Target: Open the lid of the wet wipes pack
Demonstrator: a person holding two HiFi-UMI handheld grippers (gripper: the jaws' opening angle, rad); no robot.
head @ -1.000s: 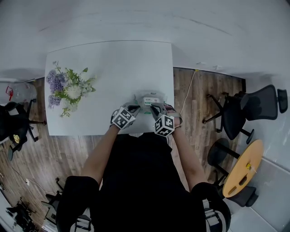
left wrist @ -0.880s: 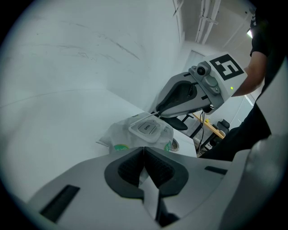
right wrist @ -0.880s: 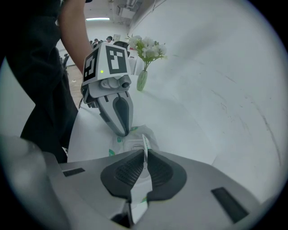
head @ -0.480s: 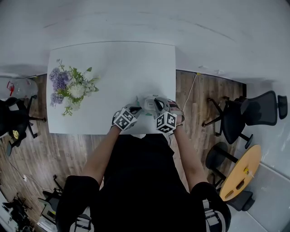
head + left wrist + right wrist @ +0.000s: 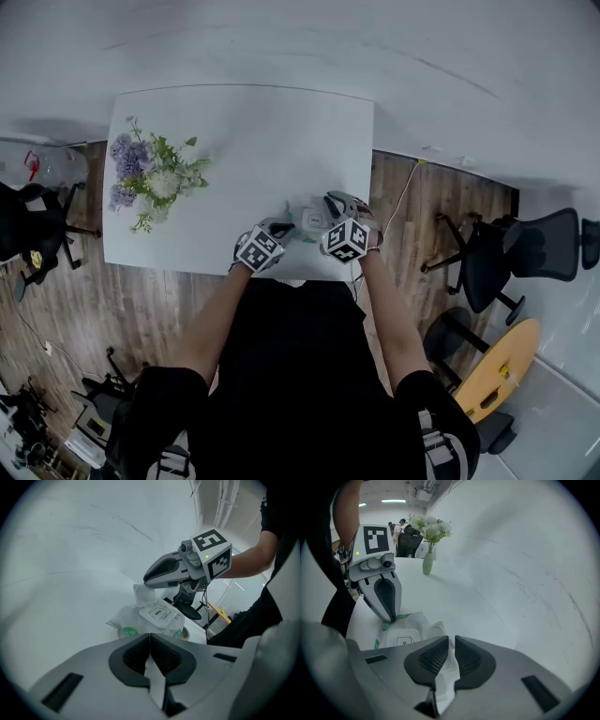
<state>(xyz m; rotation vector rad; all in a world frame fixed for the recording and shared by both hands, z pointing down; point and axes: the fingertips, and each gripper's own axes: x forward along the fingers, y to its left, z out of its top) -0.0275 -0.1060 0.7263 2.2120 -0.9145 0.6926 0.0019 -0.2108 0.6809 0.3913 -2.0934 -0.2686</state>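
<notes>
The wet wipes pack [image 5: 307, 221] lies near the table's front edge, white with green print [image 5: 127, 631]. Its lid [image 5: 158, 614], marked OPEN, lies flat and closed. My left gripper [image 5: 150, 638] is shut on the pack's near edge; its tips [image 5: 389, 617] rest at the pack's corner. My right gripper [image 5: 452, 640] reaches over the far end with white film from the pack's end flap [image 5: 139, 595] between its pads, and its jaws are opening. In the head view the left gripper [image 5: 287, 228] and the right gripper [image 5: 332, 201] flank the pack.
A vase of purple and white flowers [image 5: 150, 180] stands on the white table [image 5: 244, 122] at the left, seen also [image 5: 428, 559] behind the left gripper. The table's front edge is just behind the pack. Office chairs [image 5: 525, 246] stand on the wood floor to the right.
My right gripper has moved away from my body, from beside the pack to its far end. The left gripper has stayed at the pack's near edge.
</notes>
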